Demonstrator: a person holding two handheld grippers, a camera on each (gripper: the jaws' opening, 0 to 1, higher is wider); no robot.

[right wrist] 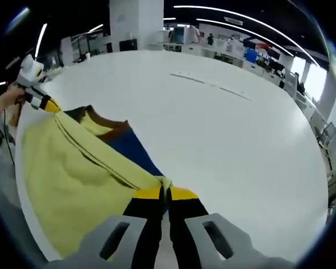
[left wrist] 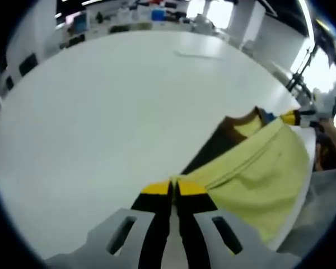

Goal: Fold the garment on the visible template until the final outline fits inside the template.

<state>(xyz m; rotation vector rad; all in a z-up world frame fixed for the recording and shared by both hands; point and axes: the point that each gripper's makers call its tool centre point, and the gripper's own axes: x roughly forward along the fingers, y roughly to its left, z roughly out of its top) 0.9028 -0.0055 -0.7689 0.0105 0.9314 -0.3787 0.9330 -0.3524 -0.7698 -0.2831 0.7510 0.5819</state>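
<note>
Left gripper view shows the left claw [left wrist: 173, 188] with its yellow-tipped black jaws pinched together on one corner of a pale yellow knit garment with a brown collar and dark blue panel [left wrist: 257, 174], which stretches away to the right over the near edge of the big white round counter [left wrist: 112, 123]; at the far end the right claw [left wrist: 295, 117] grips the opposite corner, a person's gloved hand [left wrist: 325, 102] behind it. Right gripper view gives the mirror of this: the right claw's jaws are clamped on a bunched corner of the cloth, the garment trails off to the left, and the left claw holds the far corner near the counter's rim. I cannot make out any template outline under the cloth. By my reckoning the folding is barely begun, perhaps just being laid out; no fold looks finished.
</note>
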